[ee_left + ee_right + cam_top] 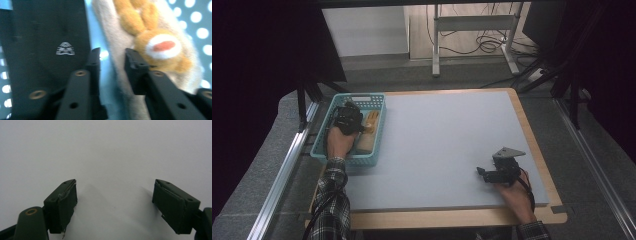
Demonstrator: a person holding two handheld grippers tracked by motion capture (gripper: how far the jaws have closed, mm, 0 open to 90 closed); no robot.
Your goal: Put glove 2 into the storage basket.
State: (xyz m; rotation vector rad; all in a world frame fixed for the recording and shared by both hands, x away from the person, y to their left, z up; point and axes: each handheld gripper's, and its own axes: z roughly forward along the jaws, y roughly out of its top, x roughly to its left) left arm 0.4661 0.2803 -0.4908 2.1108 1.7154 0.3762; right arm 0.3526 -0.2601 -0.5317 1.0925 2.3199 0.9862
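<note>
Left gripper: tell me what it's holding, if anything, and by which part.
The left gripper is shut on the beige sock in the blue basket, pinching its long edge beside the orange plush patch.

Grey carpet floor; white metal stand, tangled cables behind; dark surroundings.

The grey bench lies bare from centre to three o'clock; at nine o'clock the turquoise basket walls hem passage.
</note>
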